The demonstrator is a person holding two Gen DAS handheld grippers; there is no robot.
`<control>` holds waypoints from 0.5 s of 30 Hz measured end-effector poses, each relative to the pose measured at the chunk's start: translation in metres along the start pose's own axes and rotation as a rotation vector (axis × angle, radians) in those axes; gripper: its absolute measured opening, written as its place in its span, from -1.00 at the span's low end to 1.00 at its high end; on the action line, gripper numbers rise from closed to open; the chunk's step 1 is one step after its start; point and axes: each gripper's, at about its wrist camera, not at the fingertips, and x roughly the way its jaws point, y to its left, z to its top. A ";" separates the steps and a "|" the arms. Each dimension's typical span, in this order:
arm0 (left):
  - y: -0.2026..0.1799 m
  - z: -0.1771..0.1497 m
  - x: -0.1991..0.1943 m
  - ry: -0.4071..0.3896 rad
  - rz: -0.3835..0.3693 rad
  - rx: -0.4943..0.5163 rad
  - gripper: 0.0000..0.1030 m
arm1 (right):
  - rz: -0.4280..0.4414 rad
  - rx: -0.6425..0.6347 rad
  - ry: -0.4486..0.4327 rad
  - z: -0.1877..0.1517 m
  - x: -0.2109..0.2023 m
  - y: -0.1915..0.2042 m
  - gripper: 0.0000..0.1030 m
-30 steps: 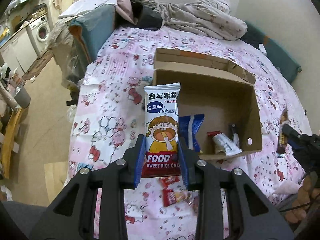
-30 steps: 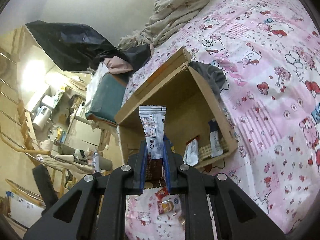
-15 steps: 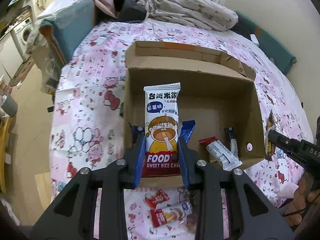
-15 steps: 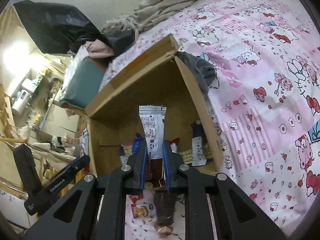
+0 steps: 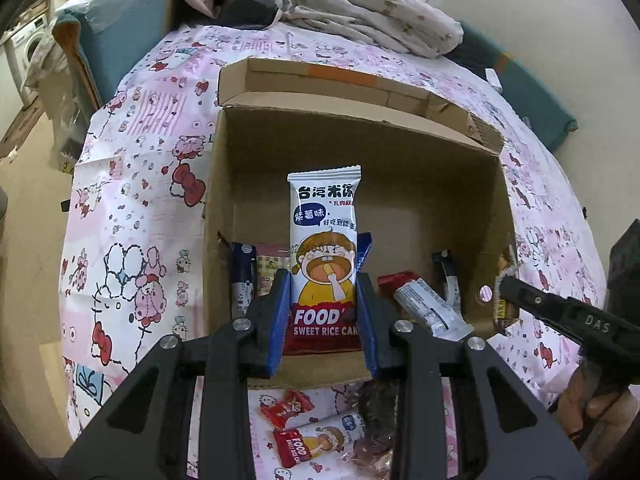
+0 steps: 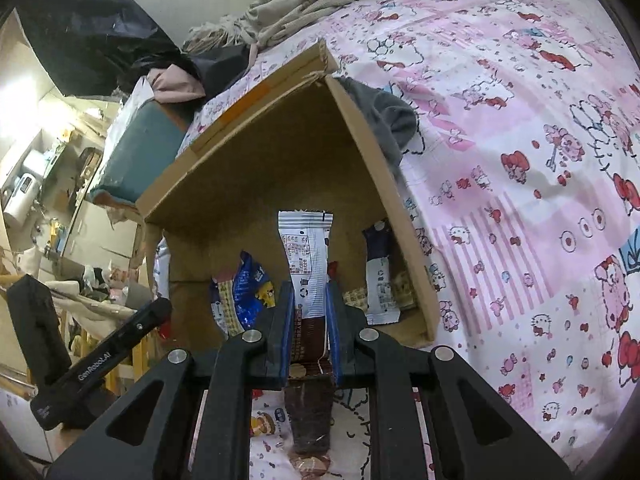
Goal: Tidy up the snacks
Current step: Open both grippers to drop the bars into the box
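My left gripper (image 5: 323, 304) is shut on a white and red sweet rice cake packet (image 5: 325, 248), held upright over the near wall of an open cardboard box (image 5: 420, 200). My right gripper (image 6: 308, 320) is shut on a slim white and brown snack bar (image 6: 307, 264), held over the same cardboard box (image 6: 256, 168) from its right side. Several wrapped snacks (image 5: 424, 308) lie along the box floor, seen again as packets (image 6: 380, 280) in the right wrist view. The right gripper's finger (image 5: 560, 308) shows at the right edge of the left wrist view.
The box sits on a bed with a pink cartoon sheet (image 5: 140, 184). Loose snacks (image 5: 308, 436) lie on the sheet in front of the box. A crumpled blanket (image 5: 360, 8) and a teal cushion (image 5: 116, 40) lie beyond it. Grey cloth (image 6: 384, 124) rests against the box's right wall.
Both grippers have come down and closer to the box, which now fills more of each view. Each still grips its packet.
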 end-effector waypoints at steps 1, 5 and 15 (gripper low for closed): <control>0.001 0.001 -0.001 0.001 -0.007 -0.008 -0.46 | 0.008 -0.003 0.008 -0.001 0.002 0.001 -0.69; 0.008 0.006 -0.002 -0.003 -0.018 -0.044 -0.46 | 0.015 -0.032 0.007 -0.004 0.001 0.007 -0.69; 0.005 0.005 0.004 0.003 -0.031 -0.039 -0.45 | 0.071 -0.018 -0.047 -0.002 -0.010 0.009 -0.59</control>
